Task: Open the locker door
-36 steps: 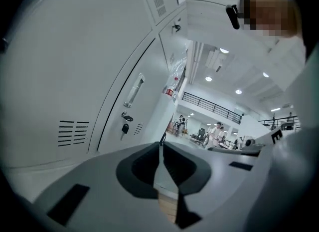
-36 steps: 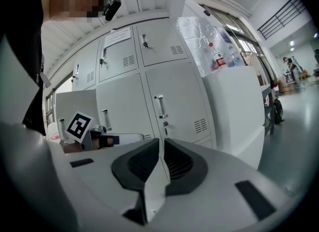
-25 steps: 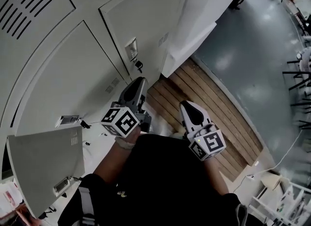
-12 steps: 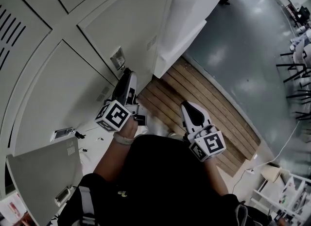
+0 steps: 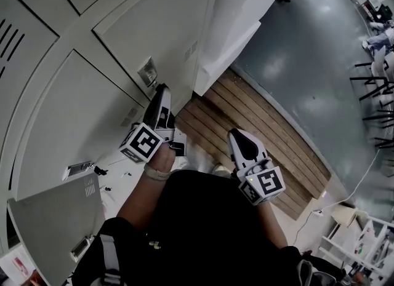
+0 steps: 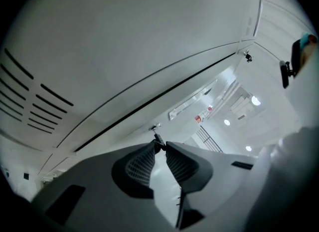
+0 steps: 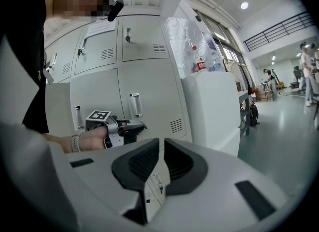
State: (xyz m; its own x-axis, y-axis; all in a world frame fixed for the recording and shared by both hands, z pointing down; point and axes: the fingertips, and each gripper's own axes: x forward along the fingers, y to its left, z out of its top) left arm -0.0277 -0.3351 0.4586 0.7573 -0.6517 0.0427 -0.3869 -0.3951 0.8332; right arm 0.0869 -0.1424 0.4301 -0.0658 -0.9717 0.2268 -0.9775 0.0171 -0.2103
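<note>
While the left gripper (image 5: 161,89) points at the locker door (image 5: 166,29) in the upper middle of the head view, its tips sit just below that door's metal handle plate (image 5: 148,69). In the left gripper view the jaws have just been closing, and they now stand nearly together around a small dark key (image 6: 156,135) that sticks out of the pale door face; the tips pinch it at the centre of the frame. The door lies flush with its neighbours, its seam a thin dark line running from lower left to upper right of that view.

The right gripper (image 5: 237,136) hangs right of centre in the head view, over the wooden slat platform (image 5: 265,125) and well apart from the lockers. Its own view shows the two jaws drawn close together, with only a narrow slit between the pads and nothing in it (the lower lockers show through the slit). At the left of that view the person's hand (image 7: 89,138) holds the left gripper level, just under the handle.

A white cabinet (image 5: 237,26) stands just right of the lockers, and another locker door (image 5: 55,217) hangs open at the lower left of the head view.
</note>
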